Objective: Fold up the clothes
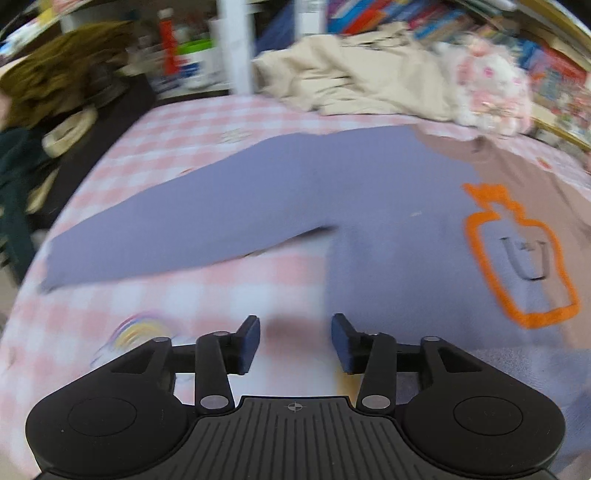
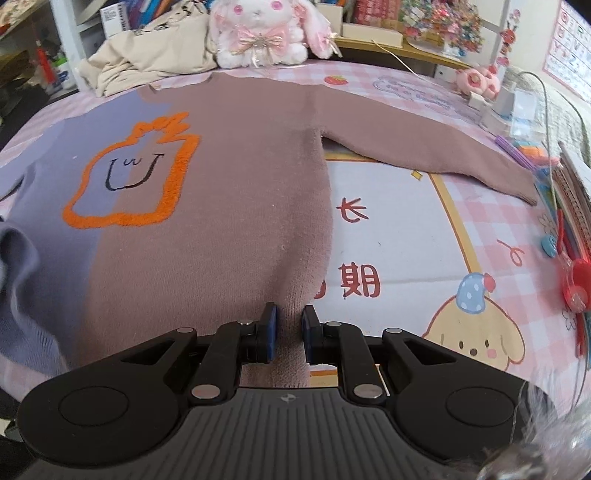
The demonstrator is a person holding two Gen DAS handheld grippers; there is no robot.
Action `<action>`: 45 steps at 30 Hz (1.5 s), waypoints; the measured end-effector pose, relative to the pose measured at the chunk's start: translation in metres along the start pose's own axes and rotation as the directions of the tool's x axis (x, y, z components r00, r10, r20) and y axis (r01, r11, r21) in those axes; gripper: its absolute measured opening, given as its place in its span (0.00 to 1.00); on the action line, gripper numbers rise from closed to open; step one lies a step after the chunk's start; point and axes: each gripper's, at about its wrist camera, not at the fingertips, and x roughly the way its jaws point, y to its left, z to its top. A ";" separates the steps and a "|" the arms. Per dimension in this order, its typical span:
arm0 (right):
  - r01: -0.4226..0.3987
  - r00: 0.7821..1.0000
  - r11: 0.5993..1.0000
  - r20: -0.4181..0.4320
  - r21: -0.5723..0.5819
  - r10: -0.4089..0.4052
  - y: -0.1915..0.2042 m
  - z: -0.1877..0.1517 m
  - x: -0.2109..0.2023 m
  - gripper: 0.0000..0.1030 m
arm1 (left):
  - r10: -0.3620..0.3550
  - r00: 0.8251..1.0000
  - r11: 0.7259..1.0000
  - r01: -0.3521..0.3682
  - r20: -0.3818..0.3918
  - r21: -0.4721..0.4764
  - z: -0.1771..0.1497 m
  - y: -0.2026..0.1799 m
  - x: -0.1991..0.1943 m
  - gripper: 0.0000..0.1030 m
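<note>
Left wrist view: blurred, looking over the left gripper [image 1: 295,341] across a bed
Left jaws: spread wide, nothing between them; only the pink checked sheet [image 1: 192,295] lies in the gap
Sweater, purple half: sweater [image 1: 388,221] flat on the sheet, its side edge just ahead of the right-hand pad, the purple sleeve [image 1: 177,225] stretching away to the left ahead of the jaws
Right wrist view: sharp, over the right gripper [image 2: 289,332]
Right jaws: narrow, closed onto the mauve hem corner of the sweater, the knit running up between the pads
Sweater, mauve half: body ahead of the jaws, mauve sleeve [image 2: 424,147] spread out to the right
Motif: orange outline [image 2: 129,170] with a drawn face, ahead and left
Beyond the collar: plush rabbit [image 2: 258,29] and a cream garment [image 2: 155,55] (crumpled)
</note>
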 end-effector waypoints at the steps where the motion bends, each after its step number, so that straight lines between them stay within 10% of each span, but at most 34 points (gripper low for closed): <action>1: -0.010 1.000 1.000 0.005 0.000 0.010 -0.002 -0.001 0.000 0.14 | 0.025 1.000 1.000 -0.025 -0.007 -0.012 -0.005 0.005 -0.005 0.42; 14: -0.059 0.996 0.991 0.058 -0.123 0.066 -0.004 -0.009 -0.002 0.16 | -0.091 0.991 0.987 0.103 0.099 -0.122 -0.022 -0.028 -0.062 0.49; 21: -0.083 0.994 0.988 0.053 -0.129 0.091 -0.009 -0.008 -0.001 0.16 | 0.045 0.997 0.996 -0.050 0.064 0.068 0.025 -0.109 -0.024 0.56; 25: -0.097 0.994 0.989 0.046 -0.110 0.103 -0.013 -0.007 -0.001 0.16 | 0.173 0.985 0.951 -0.173 0.023 0.255 0.023 -0.138 -0.002 0.61; 36: -0.095 0.993 0.992 0.063 -0.081 0.101 -0.013 -0.011 -0.002 0.16 | 0.287 0.956 0.945 -0.272 -0.061 0.182 -0.059 -0.017 -0.057 0.62; 41: -0.076 0.995 0.996 0.066 -0.050 0.079 -0.013 -0.011 -0.006 0.20 | 0.083 0.994 0.996 -0.080 0.068 -0.044 -0.065 0.009 -0.091 0.62; 45: -0.065 0.995 0.998 0.070 0.007 0.064 -0.020 -0.015 -0.017 0.30 | -0.076 0.991 0.986 0.091 0.110 -0.138 -0.065 0.003 -0.086 0.61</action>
